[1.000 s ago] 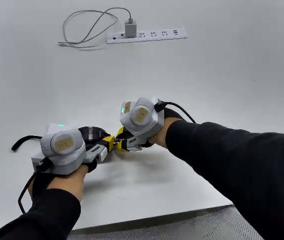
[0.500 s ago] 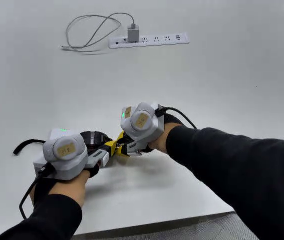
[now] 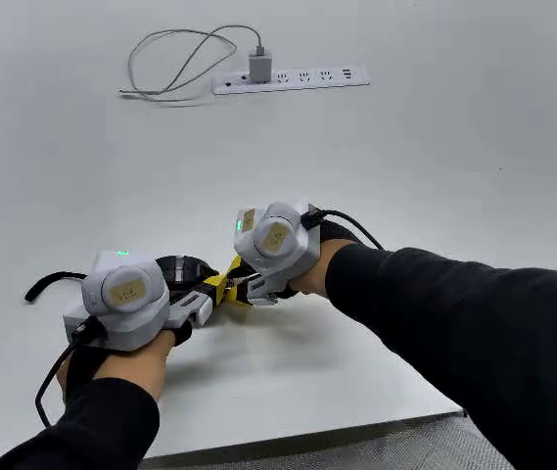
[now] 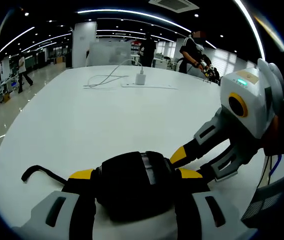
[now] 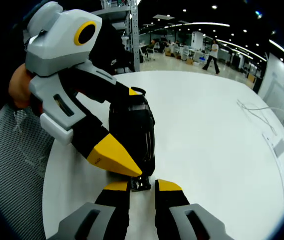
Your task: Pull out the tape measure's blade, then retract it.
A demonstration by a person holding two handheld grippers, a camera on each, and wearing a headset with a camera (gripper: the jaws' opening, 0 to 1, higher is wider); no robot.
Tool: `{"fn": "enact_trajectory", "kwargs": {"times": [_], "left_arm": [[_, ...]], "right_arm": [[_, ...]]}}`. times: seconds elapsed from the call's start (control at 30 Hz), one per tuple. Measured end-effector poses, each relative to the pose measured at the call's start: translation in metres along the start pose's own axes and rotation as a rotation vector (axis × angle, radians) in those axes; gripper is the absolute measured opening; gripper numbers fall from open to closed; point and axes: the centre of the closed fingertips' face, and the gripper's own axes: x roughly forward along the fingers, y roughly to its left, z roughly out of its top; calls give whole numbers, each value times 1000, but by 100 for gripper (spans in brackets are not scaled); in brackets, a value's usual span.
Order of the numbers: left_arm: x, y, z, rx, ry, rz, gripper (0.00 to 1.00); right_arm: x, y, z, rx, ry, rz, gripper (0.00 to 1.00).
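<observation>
Left tool (image 4: 134, 175) pressed against both sides of black round-bodied tape measure (image 4: 132, 192), near front left edge of white bench (image 3: 405, 147). Right tool (image 5: 142, 187) narrowed, jaws flanking small metal blade hook (image 5: 142, 183) at case mouth; actual pinch cannot tell. Black strap (image 3: 48, 282) trails left.
</observation>
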Motion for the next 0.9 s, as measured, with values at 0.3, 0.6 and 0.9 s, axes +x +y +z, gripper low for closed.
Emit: {"fn": "enact_trajectory", "kwargs": {"times": [0.3,0.6,0.9], "left_arm": [[-10,4,7,-70,-12,-64,67],[-21,-7,11,-44,3,-233,98],[-42,-5,17,118,-19,-364,99]], "right_arm": [[-22,-8,-6,59,-5,-32,22],[-53,-12,-7,80,-46,-85,24],[-93,-9,-18,142,-83,-140,33]]}}
